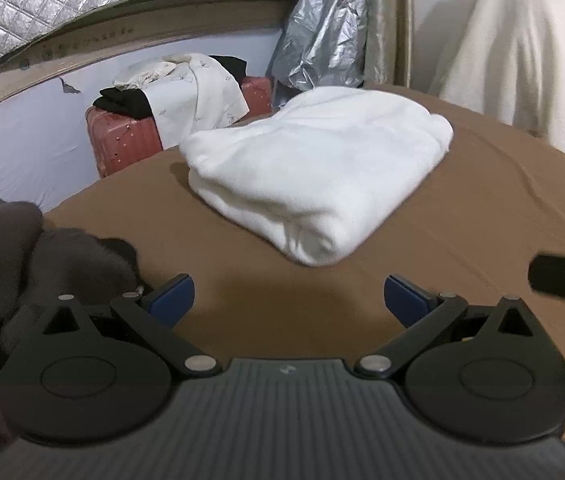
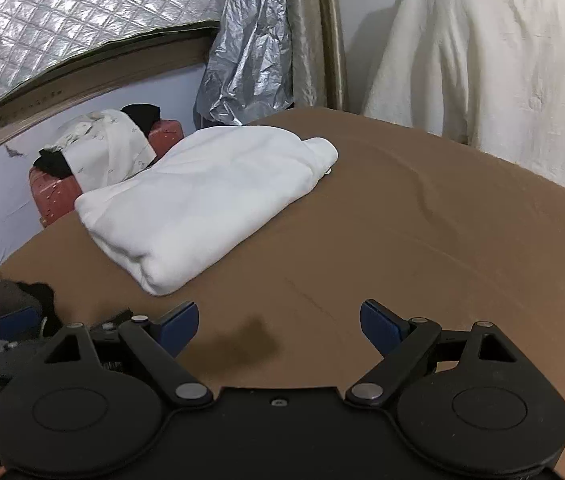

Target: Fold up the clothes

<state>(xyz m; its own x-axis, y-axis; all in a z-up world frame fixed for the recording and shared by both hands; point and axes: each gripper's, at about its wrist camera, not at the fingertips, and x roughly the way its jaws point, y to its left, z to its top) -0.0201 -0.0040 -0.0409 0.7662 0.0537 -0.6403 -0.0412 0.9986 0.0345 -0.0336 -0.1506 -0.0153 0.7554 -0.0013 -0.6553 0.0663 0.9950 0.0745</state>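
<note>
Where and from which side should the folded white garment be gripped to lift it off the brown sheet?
Probably the near rounded corner of the folded white garment, approached from the camera side. There the stacked layers form a thick, closed roll facing both open grippers, so one pinch should catch every layer.

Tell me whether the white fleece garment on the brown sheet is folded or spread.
Folded. The white fleece garment lies as a compact rectangular bundle with stacked layers at its near edge.

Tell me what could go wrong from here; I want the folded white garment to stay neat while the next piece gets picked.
1. The folded white garment lies near the brown surface's left edge; a nudge could push it off toward the red suitcase.
2. The dark clothing sits bunched beside the open left hand-held gripper; grabbing it may drag it across the fold.
</note>
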